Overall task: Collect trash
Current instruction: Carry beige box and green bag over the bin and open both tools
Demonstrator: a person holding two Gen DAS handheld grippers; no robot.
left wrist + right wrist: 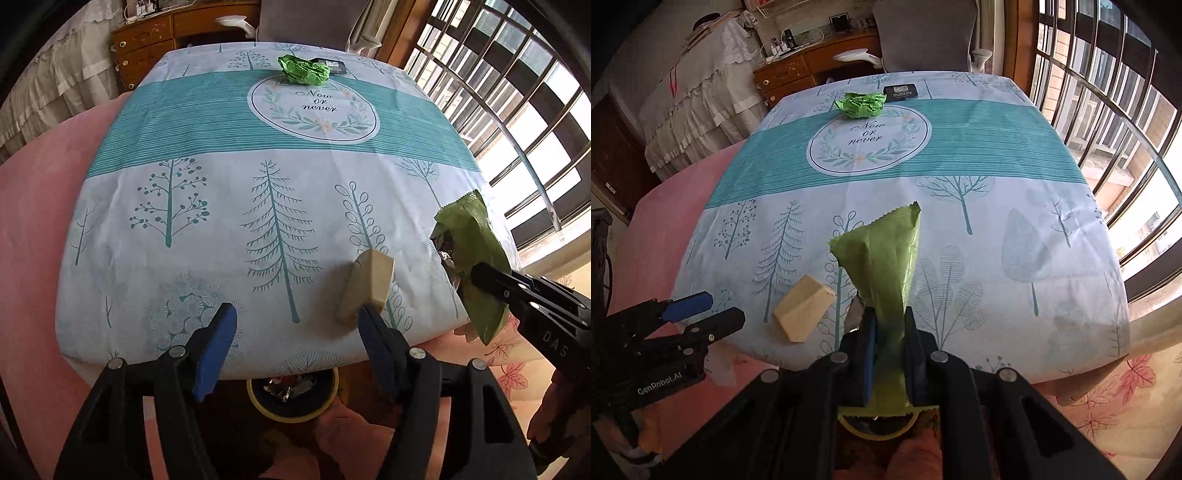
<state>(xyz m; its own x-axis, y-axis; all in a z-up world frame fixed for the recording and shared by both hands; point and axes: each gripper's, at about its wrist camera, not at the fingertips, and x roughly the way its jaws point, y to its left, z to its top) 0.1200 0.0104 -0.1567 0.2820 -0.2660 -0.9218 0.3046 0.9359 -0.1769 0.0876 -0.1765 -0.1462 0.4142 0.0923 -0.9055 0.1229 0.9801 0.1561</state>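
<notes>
My right gripper (888, 328) is shut on a green snack wrapper (882, 258), which stands up from between the pads over the table's front edge. The left wrist view shows the same wrapper (469, 236) and the right gripper (487, 277) at the far right. My left gripper (295, 314) is open, with nothing pinched. A beige block (365, 284) lies near the table's front edge, against the tip of its right finger. A crumpled green paper ball (304, 70) sits at the far side. Below the table edge stands a yellow-rimmed bin (258, 406) with scraps inside.
A tree-patterned cloth covers the table (184, 122). A small black box (332, 66) lies beside the paper ball. A grey chair (923, 33) and a wooden dresser (798, 70) stand behind the table. Barred windows (1108, 110) are on the right, pink fabric (44, 221) on the left.
</notes>
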